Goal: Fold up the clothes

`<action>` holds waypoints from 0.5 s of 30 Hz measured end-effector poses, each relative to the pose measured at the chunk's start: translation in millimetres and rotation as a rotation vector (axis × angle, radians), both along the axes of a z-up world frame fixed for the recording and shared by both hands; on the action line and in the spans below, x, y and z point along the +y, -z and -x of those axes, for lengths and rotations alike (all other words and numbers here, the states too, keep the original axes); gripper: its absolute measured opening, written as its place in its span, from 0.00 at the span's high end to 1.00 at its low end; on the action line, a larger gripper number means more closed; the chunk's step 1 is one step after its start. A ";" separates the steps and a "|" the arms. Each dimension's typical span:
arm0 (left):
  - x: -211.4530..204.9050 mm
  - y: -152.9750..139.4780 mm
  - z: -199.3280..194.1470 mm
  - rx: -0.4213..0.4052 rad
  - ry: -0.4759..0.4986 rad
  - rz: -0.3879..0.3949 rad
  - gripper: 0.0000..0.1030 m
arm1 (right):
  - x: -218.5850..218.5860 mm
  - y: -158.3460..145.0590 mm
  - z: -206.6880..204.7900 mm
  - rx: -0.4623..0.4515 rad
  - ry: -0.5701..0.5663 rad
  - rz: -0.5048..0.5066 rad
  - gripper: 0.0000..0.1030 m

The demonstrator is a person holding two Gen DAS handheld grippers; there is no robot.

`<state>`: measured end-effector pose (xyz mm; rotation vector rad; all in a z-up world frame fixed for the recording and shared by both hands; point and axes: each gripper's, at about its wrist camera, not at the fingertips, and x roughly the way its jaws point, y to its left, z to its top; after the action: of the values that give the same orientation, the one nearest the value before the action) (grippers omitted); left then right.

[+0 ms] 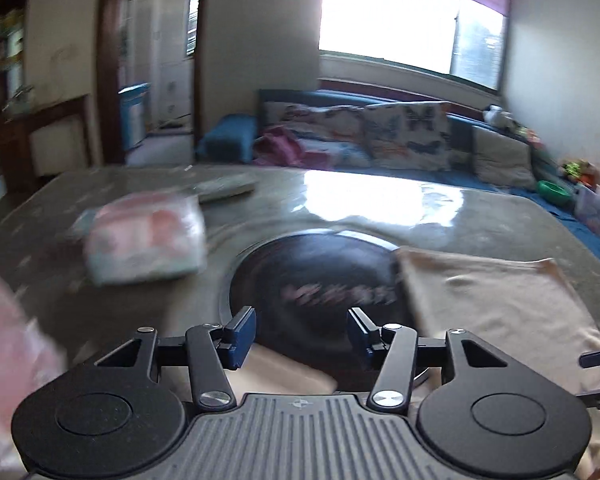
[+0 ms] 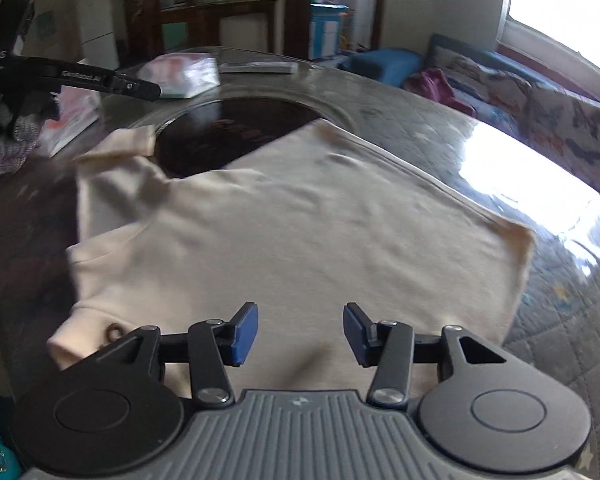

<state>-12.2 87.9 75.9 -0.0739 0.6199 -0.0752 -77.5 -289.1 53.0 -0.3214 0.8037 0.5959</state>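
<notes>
Right gripper (image 2: 300,330): jaws wide apart, holding nothing, above the near hem of the cream shirt (image 2: 300,216), which lies spread flat on the quilted table (image 2: 560,320). Left gripper (image 1: 302,334): likewise spread, unloaded. Judged step: pre-grasp; next, pinch an edge.
</notes>
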 end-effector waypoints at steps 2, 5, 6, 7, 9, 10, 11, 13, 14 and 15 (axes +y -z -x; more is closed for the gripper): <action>15.7 6.5 12.5 0.015 -0.039 0.022 0.48 | 10.6 -1.8 2.7 -0.002 -0.022 -0.007 0.49; 19.5 11.5 31.7 0.010 0.004 0.016 0.48 | 22.7 -2.7 5.1 0.002 -0.042 -0.019 0.49; 16.0 11.9 36.2 0.006 0.029 0.004 0.48 | 26.2 -1.9 5.4 0.004 -0.046 -0.019 0.49; 12.3 12.5 40.4 0.002 0.053 -0.009 0.48 | 29.2 -0.3 5.5 0.009 -0.050 -0.017 0.49; -0.2 15.1 40.9 -0.011 0.102 -0.057 0.48 | 34.0 2.5 6.6 0.020 -0.054 -0.016 0.49; -6.6 17.8 38.1 -0.011 0.117 -0.087 0.48 | 35.5 3.4 7.2 0.023 -0.055 -0.015 0.49; -10.5 23.4 35.6 -0.010 0.124 -0.121 0.48 | 36.8 4.1 7.7 0.025 -0.054 -0.014 0.49; -16.9 33.5 30.2 -0.009 0.128 -0.177 0.48 | 39.2 6.5 9.1 0.031 -0.053 -0.008 0.49; -17.1 38.1 28.0 -0.002 0.134 -0.187 0.49 | 39.5 7.1 9.1 0.034 -0.051 -0.008 0.49; -16.7 42.1 26.1 0.008 0.138 -0.197 0.50 | 39.9 7.7 9.1 0.036 -0.049 -0.007 0.48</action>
<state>-38.3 71.2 33.8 0.1595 0.6376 -0.1467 -86.5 -249.3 45.4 -0.3251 0.8303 0.6516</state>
